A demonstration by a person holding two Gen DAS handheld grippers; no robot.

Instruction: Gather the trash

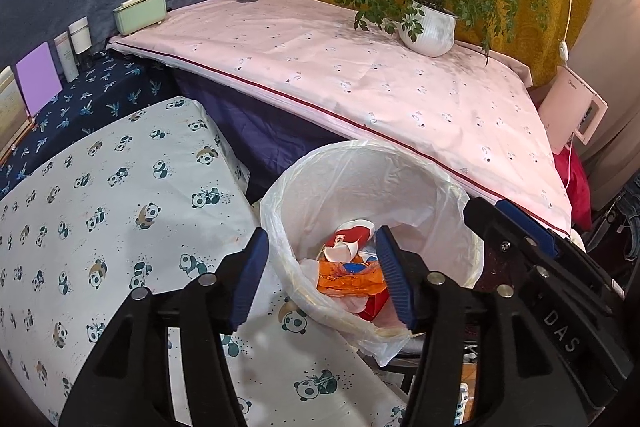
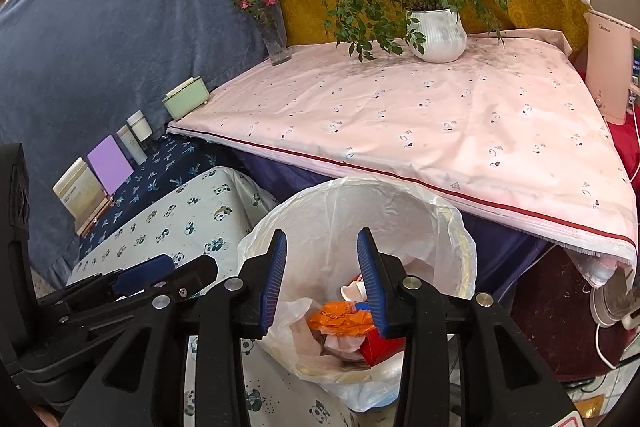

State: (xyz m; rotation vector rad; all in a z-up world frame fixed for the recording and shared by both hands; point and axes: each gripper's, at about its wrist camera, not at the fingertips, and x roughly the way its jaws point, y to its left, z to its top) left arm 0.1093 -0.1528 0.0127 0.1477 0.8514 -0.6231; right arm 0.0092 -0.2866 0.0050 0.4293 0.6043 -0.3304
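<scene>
Trash point(image 1: 348, 279) sits in the lined bin point(image 1: 460, 195) btwn the tables. My left tongs point(image 1: 320, 277) and right tongs point(image 2: 322, 281) hang over it, jaws apart, nothing in them. Drop step looks done; next I'd scan the tables for more litter.

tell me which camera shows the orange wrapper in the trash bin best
The right wrist view. There the orange wrapper lies almost fully exposed between the right gripper's open fingers, near the frame's centre. In the left wrist view the wrapper also shows, but the left gripper's right finger covers its right end.
</scene>
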